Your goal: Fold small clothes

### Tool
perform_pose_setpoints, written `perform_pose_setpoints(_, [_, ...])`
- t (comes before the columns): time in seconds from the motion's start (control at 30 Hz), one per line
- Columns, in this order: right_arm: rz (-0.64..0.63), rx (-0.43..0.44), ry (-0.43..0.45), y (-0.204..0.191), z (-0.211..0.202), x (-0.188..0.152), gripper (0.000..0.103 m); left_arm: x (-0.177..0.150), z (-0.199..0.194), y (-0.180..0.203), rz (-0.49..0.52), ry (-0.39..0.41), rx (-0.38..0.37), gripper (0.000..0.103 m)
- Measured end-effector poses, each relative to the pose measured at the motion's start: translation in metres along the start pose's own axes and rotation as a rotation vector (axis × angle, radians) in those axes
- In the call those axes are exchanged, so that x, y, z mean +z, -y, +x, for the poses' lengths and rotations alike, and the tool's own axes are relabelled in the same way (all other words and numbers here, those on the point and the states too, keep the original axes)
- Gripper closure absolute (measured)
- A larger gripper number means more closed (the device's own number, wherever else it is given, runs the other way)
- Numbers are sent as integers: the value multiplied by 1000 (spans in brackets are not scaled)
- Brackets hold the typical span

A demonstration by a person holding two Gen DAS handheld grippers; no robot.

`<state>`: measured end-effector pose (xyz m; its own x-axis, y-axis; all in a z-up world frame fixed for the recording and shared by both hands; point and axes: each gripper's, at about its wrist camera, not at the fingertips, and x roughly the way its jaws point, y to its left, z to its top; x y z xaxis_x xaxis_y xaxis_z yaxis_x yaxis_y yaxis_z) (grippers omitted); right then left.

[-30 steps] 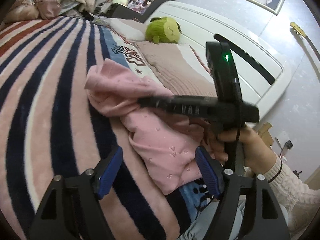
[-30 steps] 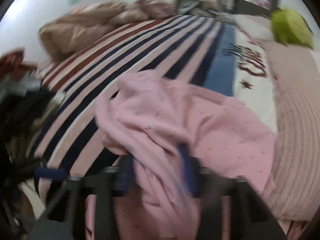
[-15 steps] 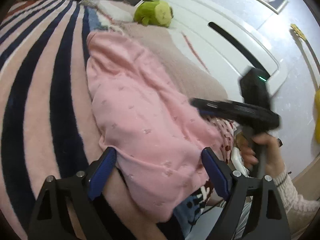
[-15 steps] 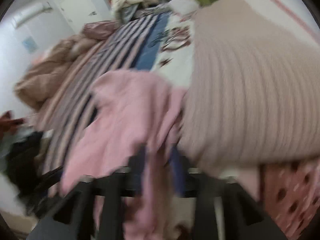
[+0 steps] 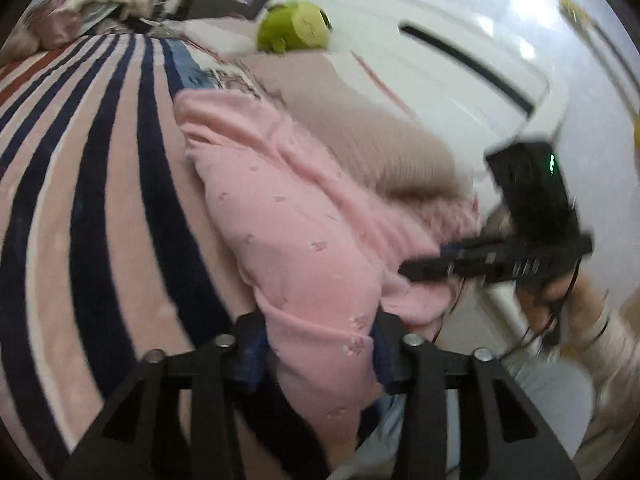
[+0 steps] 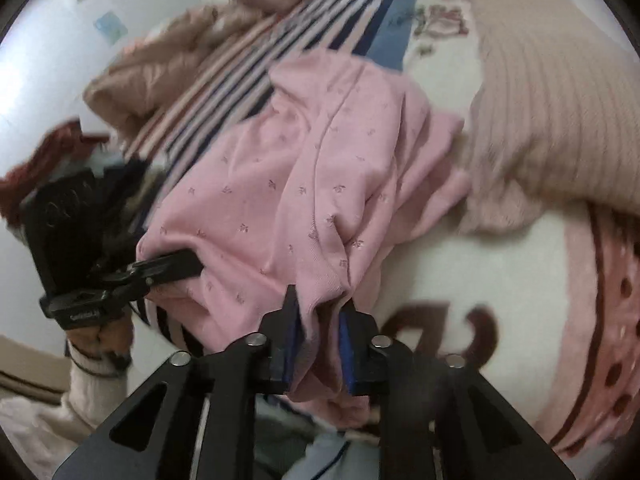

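A small pink garment (image 5: 280, 208) with a tiny flower print lies stretched over the striped blanket (image 5: 80, 168) near the bed's edge. My left gripper (image 5: 318, 350) is shut on its near hem. My right gripper (image 6: 318, 344) is shut on another bunched edge of the same pink garment (image 6: 304, 184). In the left wrist view the right gripper (image 5: 408, 270) shows at the right, its tip at the cloth. In the right wrist view the left gripper (image 6: 196, 266) grips the garment's left corner.
A beige ribbed pillow (image 5: 360, 128) lies beside the garment, with a green plush toy (image 5: 296, 30) behind it. The white headboard (image 5: 460, 68) is to the right. A brown quilt (image 6: 160, 60) and dark clothes (image 6: 100, 188) lie at the far side of the bed.
My left gripper has closed on the garment's hem; it was open half a second ago. Both grippers have pulled the pink garment out flatter, toward the bed's edge.
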<state>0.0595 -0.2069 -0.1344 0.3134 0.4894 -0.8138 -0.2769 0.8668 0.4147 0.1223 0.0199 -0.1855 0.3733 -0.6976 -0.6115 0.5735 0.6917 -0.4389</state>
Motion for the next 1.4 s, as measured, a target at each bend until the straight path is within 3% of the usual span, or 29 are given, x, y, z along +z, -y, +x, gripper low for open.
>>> perform_pose_setpoints(0.03, [-7, -21, 10, -2, 0, -1, 74, -4, 0, 2, 22, -9, 36, 52])
perform_pose_setpoints(0.1, [-10, -27, 63, -4, -4, 1, 49, -6, -5, 1, 35, -3, 50, 45])
perform_pose_setpoints(0.17, [4, -20, 98, -4, -5, 4, 49, -7, -15, -3, 15, 22, 18, 34])
perform_pose_setpoints(0.23, [-25, -50, 87, -11, 4, 8, 50, -7, -22, -2, 2, 44, 5, 32])
perform_pose_setpoints(0.27, [-43, -74, 83, -11, 8, 10, 58, -6, -23, -2, -1, 52, 11, 31])
perform_pose_setpoints(0.3, [-74, -98, 86, -15, 12, 11, 83, -5, -24, -2, -3, 58, 19, 31])
perform_pose_setpoints(0.33, [-99, -117, 95, -17, 12, 12, 89, -4, -26, -3, -5, 64, 24, 31])
perform_pose_setpoints(0.43, [-137, -156, 143, -28, -1, 8, 91, 0, -28, -5, -16, 88, 14, 31])
perform_pose_setpoints(0.53, [-150, -165, 137, -33, -18, 6, 92, 2, -31, -6, -15, 104, -7, 29])
perform_pose_setpoints(0.67, [-138, -203, 81, -31, -28, -7, 95, 10, -25, -10, -25, 109, -40, 26])
perform_pose_setpoints(0.8, [-42, -191, -13, -9, -10, -23, 95, 13, -7, -13, -42, 82, -83, 24])
perform_pose_setpoints(0.93, [17, -146, -41, 3, -3, -21, 80, 13, 13, -16, -57, 28, -95, 24])
perform_pose_setpoints(1.0, [27, -137, 8, 5, -17, -11, 44, 11, 18, -17, -61, 14, -104, 24])
perform_pose_setpoints(1.07, [64, -144, 86, 11, -32, 4, 21, 9, 23, -17, -70, -3, -121, 23])
perform_pose_setpoints(1.23, [218, -33, 121, 41, -13, 38, 18, 4, 36, -15, -92, -20, -115, 26])
perform_pose_setpoints(1.27, [244, -12, 109, 48, -1, 44, 19, 4, 36, -15, -91, -18, -111, 38])
perform_pose_setpoints(1.3, [254, -18, 95, 53, 13, 51, 26, 3, 35, -15, -86, -17, -102, 47])
perform_pose_setpoints(1.33, [256, -36, 92, 55, 23, 55, 35, 2, 33, -16, -87, -14, -91, 63])
perform_pose_setpoints(1.37, [249, -41, 94, 56, 33, 59, 61, 2, 30, -16, -85, -4, -75, 70])
perform_pose_setpoints(1.4, [245, -21, 107, 53, 36, 61, 80, 1, 26, -17, -80, 8, -60, 72])
